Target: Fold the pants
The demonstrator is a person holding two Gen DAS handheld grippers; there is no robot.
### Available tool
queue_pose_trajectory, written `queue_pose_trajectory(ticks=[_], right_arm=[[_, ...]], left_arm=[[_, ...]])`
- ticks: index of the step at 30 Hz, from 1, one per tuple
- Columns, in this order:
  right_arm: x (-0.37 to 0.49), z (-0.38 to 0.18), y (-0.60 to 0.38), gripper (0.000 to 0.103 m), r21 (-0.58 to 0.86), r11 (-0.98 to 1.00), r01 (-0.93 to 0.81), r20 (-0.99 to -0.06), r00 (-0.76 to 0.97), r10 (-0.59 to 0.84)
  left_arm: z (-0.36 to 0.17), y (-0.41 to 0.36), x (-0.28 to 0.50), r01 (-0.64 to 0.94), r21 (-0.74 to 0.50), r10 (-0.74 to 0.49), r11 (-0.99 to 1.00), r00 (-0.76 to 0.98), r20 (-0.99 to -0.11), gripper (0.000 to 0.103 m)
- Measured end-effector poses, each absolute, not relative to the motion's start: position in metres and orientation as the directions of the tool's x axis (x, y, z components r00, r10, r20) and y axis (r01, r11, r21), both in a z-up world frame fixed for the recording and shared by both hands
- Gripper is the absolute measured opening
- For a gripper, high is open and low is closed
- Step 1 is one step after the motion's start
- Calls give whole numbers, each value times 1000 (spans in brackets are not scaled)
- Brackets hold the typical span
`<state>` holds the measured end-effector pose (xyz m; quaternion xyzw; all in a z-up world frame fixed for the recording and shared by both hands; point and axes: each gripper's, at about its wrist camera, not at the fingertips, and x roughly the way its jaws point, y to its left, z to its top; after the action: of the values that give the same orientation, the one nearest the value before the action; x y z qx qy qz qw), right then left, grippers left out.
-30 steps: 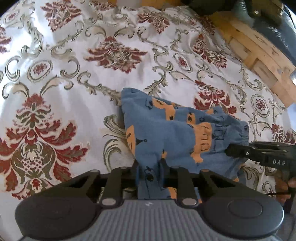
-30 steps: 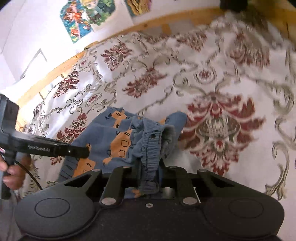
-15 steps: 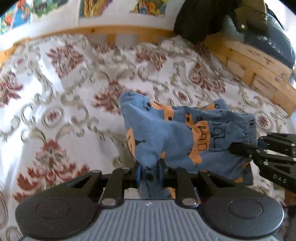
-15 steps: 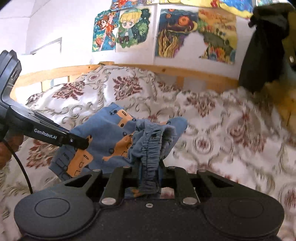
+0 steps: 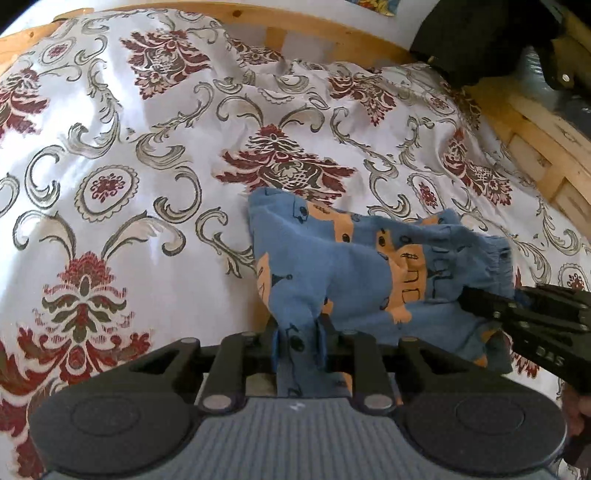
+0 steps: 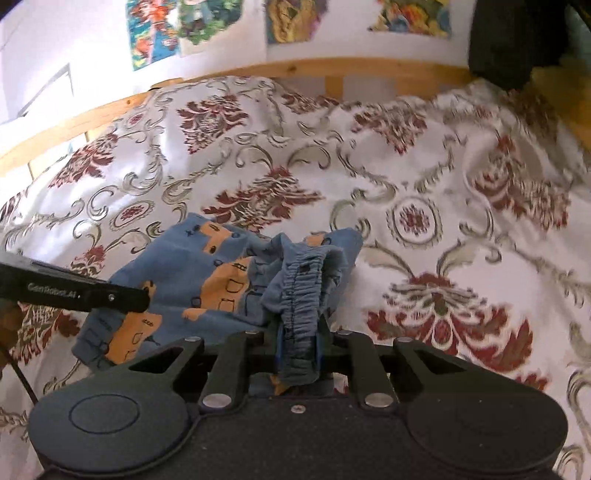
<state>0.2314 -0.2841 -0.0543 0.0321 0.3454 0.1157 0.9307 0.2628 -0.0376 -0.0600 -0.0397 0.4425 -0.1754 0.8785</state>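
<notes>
Nearest, left gripper [image 5: 297,341] had its jaws drawn near together, just eased open a touch, blue cloth of the pants [image 5: 354,266] pinched between them. Right gripper [image 6: 299,345] clamped narrow on the elastic waistband [image 6: 303,291]. Pants hung bunched between both, low over the patterned bedspread [image 5: 147,155]. Judged mid-fold, carrying. Next move probably called for lowering flat and laying edges even. Wooden bed frame [image 6: 295,70] lay beyond.

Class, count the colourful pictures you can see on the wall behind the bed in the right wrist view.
3: one at upper left, one in the middle, one at the right. All are cut by the top edge; others may be out of view.
</notes>
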Motion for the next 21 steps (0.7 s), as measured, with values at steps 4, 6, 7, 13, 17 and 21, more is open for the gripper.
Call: queue_pose_trajectory(ticks=[4, 6, 7, 13, 17, 21], right_arm=[[230, -54, -288, 36, 157, 973, -167, -631, 741, 229], [225, -53, -297, 55, 182, 975, -131, -629, 747, 218], [222, -52, -300, 64, 191, 975, -116, -625, 751, 212], [184, -25, -310, 88, 186, 980, -64, -559, 814, 159], [151, -4, -303, 99, 173, 983, -56, -497, 857, 136], [119, 16, -294, 102, 132, 988, -78, -421, 898, 128]], left_arm=[[-62, -39, 264, 279, -223, -346, 934, 546, -763, 28], [-62, -38, 265, 275, -226, -345, 935, 545, -764, 36], [-60, -36, 264, 269, -226, -342, 936, 547, -764, 38], [-43, -24, 252, 217, -220, -307, 951, 592, -745, 73], [-24, -13, 227, 160, -221, -272, 962, 645, -714, 93], [-3, -5, 195, 135, -224, -254, 965, 685, -683, 99]])
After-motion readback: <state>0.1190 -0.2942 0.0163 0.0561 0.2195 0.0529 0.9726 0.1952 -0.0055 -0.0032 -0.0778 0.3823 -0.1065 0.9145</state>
